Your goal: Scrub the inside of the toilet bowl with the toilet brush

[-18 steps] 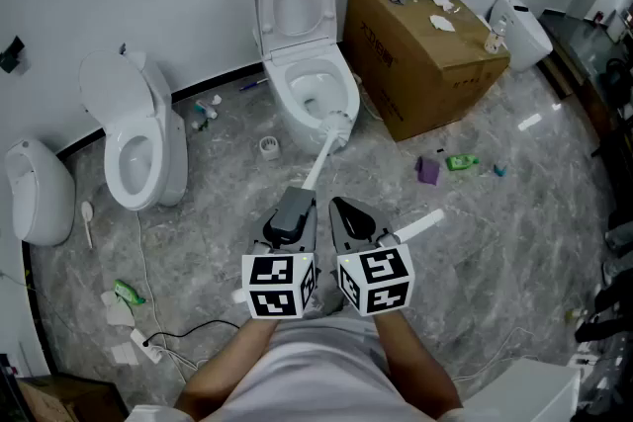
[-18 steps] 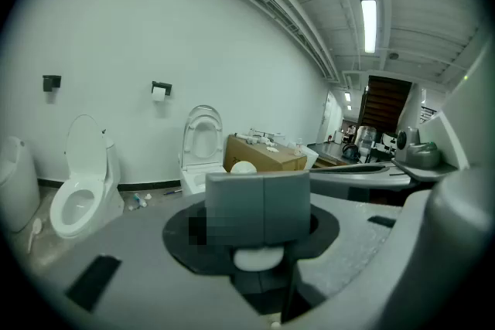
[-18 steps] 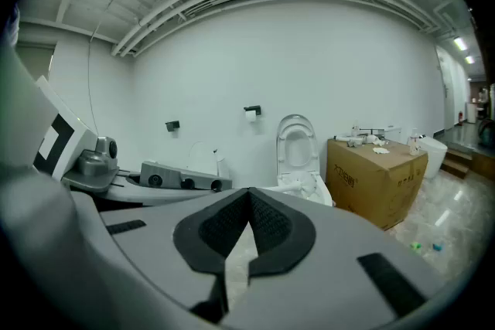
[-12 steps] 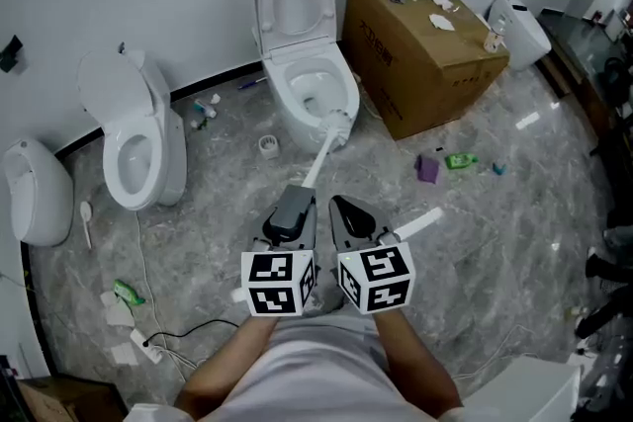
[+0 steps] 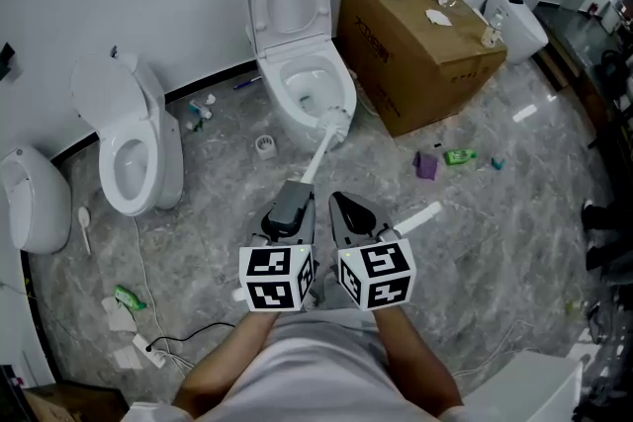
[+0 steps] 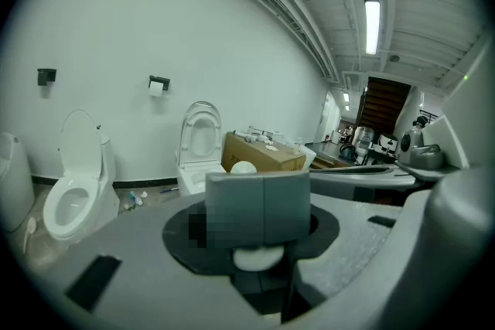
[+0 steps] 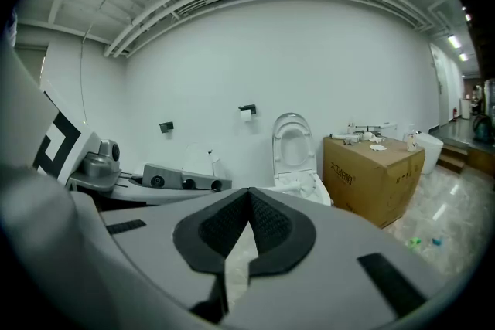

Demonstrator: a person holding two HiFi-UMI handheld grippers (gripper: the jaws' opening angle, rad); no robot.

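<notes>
The toilet brush (image 5: 320,149) is clamped at its grey handle end in the left gripper (image 5: 290,212), presumably for reach; its head is laid at the near rim of the toilet bowl (image 5: 294,119) ahead; the right gripper (image 5: 342,209), pressed together and empty, is kept just beside.

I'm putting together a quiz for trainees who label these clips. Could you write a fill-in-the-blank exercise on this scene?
1. The gripper clamped on the toilet brush is the person's ___ one.
2. The brush head lies at the front rim of the toilet that stands beside the ___ box.
3. The right gripper has its jaws ___, with nothing between them.

Missing words: left; cardboard; shut.
</notes>
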